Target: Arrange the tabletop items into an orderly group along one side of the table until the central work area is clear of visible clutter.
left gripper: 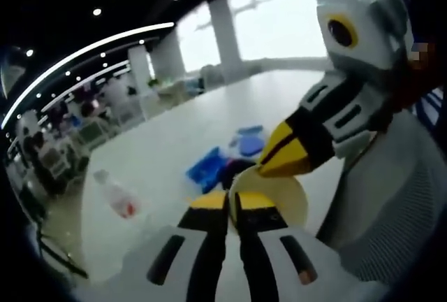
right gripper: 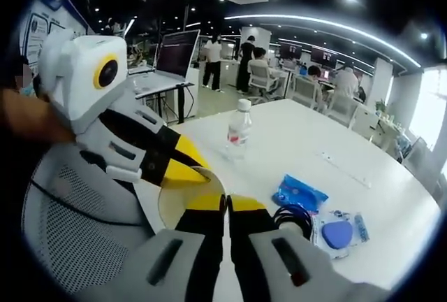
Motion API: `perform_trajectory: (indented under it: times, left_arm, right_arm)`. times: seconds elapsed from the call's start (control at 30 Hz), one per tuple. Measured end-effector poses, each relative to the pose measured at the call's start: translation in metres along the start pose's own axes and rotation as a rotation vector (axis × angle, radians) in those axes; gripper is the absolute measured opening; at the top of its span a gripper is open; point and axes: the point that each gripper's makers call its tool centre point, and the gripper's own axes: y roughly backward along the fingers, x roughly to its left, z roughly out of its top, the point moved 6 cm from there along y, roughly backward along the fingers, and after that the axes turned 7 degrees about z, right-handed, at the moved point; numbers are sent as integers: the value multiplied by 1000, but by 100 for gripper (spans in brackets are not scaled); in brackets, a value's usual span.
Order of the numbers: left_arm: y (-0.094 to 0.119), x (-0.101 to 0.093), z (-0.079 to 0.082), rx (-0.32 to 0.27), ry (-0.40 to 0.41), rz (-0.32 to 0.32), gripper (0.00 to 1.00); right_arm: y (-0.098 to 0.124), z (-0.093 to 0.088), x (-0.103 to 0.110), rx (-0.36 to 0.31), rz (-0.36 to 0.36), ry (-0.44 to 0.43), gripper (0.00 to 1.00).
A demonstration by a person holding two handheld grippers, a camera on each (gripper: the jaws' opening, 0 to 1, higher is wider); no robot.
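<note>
Both grippers met at a pale yellow round plate (right gripper: 183, 204) near the table's edge. In the right gripper view, the right gripper (right gripper: 225, 207) had its jaws together at the plate's near rim, apparently clamped on it, while the left gripper (right gripper: 187, 166) entered from the left with its yellow tips closed on the rim's far side. In the left gripper view, the left gripper (left gripper: 230, 204) likewise showed its jaws together against the plate (left gripper: 279, 200), and the right gripper (left gripper: 283, 155) came in from the right.

The remaining items lay on the white table (right gripper: 293, 141): a plastic bottle (right gripper: 238, 131) standing upright, a blue packet (right gripper: 299, 193), a coiled black cable (right gripper: 293, 217) just beside it, and a clear pack with a blue insert (right gripper: 340, 232). A mesh chair (right gripper: 77, 225) stood close under the plate.

Risks judged from this position:
- Two grips on one thin rim could oppose each other; uneven pulling could flex or twist the plate free.
- A slipped rim grip could drop the plate off the table edge onto the chair.
- A sweep toward the group could topple the bottle or snag the cable.
</note>
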Motion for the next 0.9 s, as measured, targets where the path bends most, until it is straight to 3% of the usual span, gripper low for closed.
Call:
perform_trajectory:
  times: [0.57,0.73,0.8,0.9]
  left_arm:
    - [-3,8,-6,93,163,36,1]
    - [-5,8,-7,126,249,46,1]
    - [-6,7,-7,140,332,49,1]
    - [-7,8,-7,147,392,52,1]
  right_arm:
    - [-4,1,-3,6,-41,26,11]
    - [-12,-1,-5,14,-51,8,9]
    - [-16,-2,-6,18,-54,-1,7]
    - [-17,-1,-6,12,-56,-6,4]
